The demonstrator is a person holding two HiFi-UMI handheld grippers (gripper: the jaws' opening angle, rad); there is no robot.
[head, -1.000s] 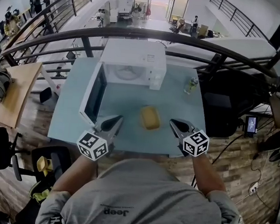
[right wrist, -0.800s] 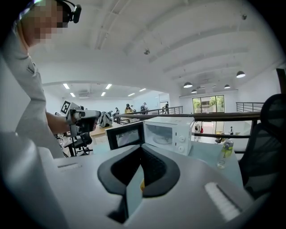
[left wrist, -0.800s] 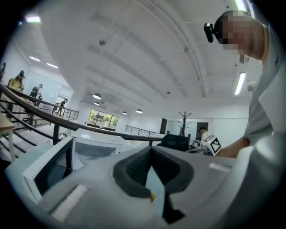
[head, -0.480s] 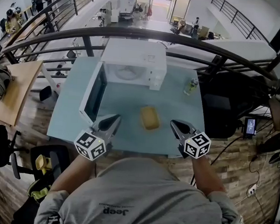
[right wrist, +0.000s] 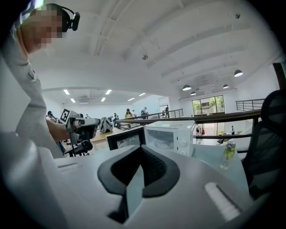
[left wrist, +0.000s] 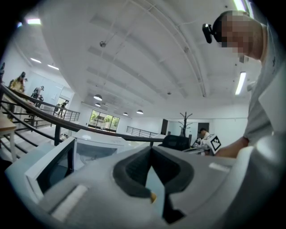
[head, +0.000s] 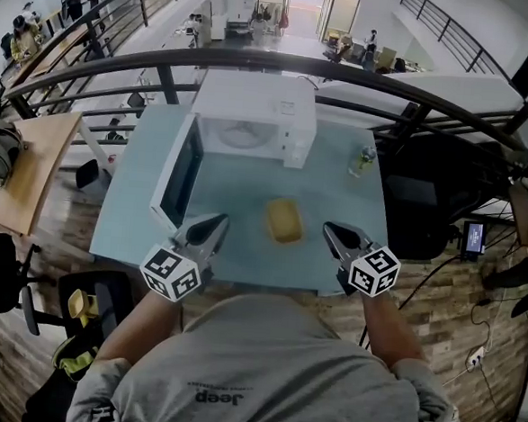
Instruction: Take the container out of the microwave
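Container (head: 283, 220) is out on the table (head: 239, 188) in front of the microwave (head: 253, 115), same spot as a second ago; nothing's really shifted. Left to right: door (head: 178, 174) swung wide by the left edge, my left claw (head: 216, 226) just beside it, pinched together and empty. Container has bare table all round. Right claw (head: 332, 230) is closed on nothing too. Bottle (head: 362, 160) sits near the right edge.

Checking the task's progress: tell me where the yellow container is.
Head view: the yellow container sits in front of the open microwave, between the left gripper and right gripper.
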